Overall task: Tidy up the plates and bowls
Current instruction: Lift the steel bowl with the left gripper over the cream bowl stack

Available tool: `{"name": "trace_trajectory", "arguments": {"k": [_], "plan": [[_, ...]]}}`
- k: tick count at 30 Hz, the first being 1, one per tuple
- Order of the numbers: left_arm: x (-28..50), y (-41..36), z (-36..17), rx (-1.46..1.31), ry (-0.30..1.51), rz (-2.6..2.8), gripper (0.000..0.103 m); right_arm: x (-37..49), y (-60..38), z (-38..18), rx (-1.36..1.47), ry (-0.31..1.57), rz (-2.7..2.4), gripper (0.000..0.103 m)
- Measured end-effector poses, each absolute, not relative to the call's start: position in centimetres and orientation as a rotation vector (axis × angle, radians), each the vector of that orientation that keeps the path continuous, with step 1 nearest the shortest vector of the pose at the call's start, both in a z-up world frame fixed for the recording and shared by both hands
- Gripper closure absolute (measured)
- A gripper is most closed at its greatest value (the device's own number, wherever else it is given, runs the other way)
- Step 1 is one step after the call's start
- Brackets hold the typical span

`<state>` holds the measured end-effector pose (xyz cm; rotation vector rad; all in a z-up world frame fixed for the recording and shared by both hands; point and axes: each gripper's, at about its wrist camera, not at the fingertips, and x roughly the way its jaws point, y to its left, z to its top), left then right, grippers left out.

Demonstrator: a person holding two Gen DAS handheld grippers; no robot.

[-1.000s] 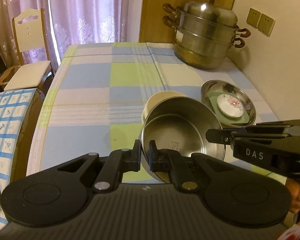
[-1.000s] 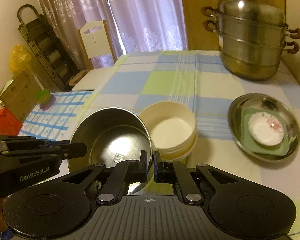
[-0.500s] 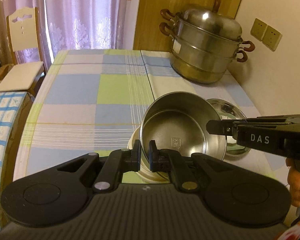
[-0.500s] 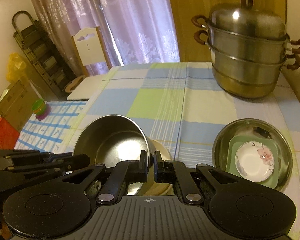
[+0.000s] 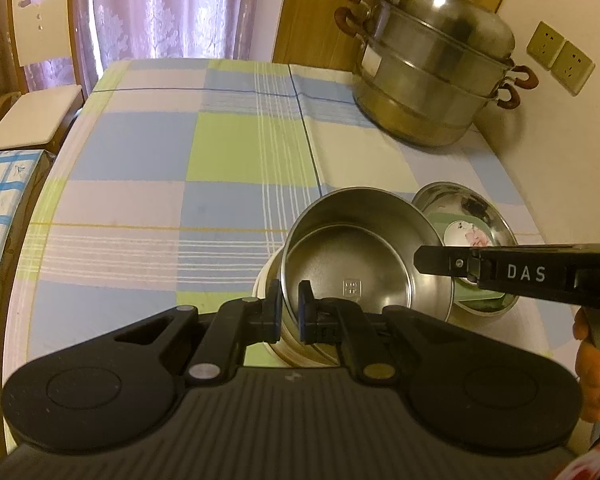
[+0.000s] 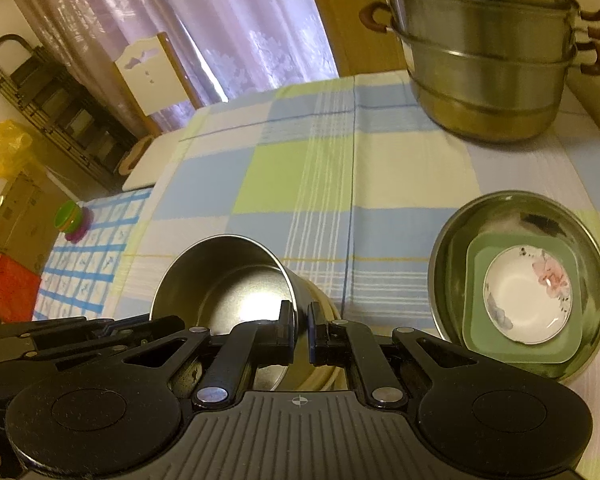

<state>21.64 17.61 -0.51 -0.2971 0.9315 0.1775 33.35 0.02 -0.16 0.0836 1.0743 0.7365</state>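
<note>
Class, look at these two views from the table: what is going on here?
A person holds a gripper in each hand. The left gripper and right gripper are both clamped on the rim of one steel pot, carrying it tilted above a cream bowl. Beside it a wide steel basin holds a green plate and a small floral dish.

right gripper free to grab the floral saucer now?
Probably not: the right gripper is shut on the rim of the steel bowl. The floral saucer lies uncovered in the wide steel dish beside it.
</note>
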Motion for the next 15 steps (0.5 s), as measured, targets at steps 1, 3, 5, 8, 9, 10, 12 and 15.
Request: {"name": "trace_trajectory", "arguments": {"k": [1, 3, 5, 8, 9, 10, 12, 15], "plan": [[21.8, 17.6, -0.6, -0.299, 0.935, 0.178, 0.097, 33.4, 0.2, -0.3, 0.086, 1.080, 0.735, 0.097], [22.1, 17.8, -0.9, -0.303, 0.945, 0.178, 0.097, 33.8, 0.2, -0.7, 0.093, 1.098, 0.732, 0.097], [22.2, 17.9, -1.1, -0.304, 0.955, 0.178, 0.097, 34.0, 0.2, -1.0, 0.098, 1.113, 0.732, 0.097], [22.4, 17.9, -1.4, -0.303, 0.966, 0.181, 0.097, 34.4, 0.3, -1.4, 0.103, 1.130, 0.731, 0.097], [22.5, 18.0, -1.5, -0.304, 0.970, 0.182, 0.097, 34.5, 0.3, -1.6, 0.103, 1.136, 0.731, 0.097], [22.6, 18.0, -1.6, -0.306, 0.973, 0.183, 0.097, 34.6, 0.4, -1.7, 0.102, 1.142, 0.731, 0.097], [22.7, 18.0, -1.8, -0.310, 0.982, 0.186, 0.097, 34.6, 0.5, -2.0, 0.101, 1.153, 0.730, 0.097], [23.0, 18.1, -2.2, -0.312, 0.993, 0.189, 0.097, 34.7, 0.6, -2.4, 0.098, 1.166, 0.727, 0.097]]}}
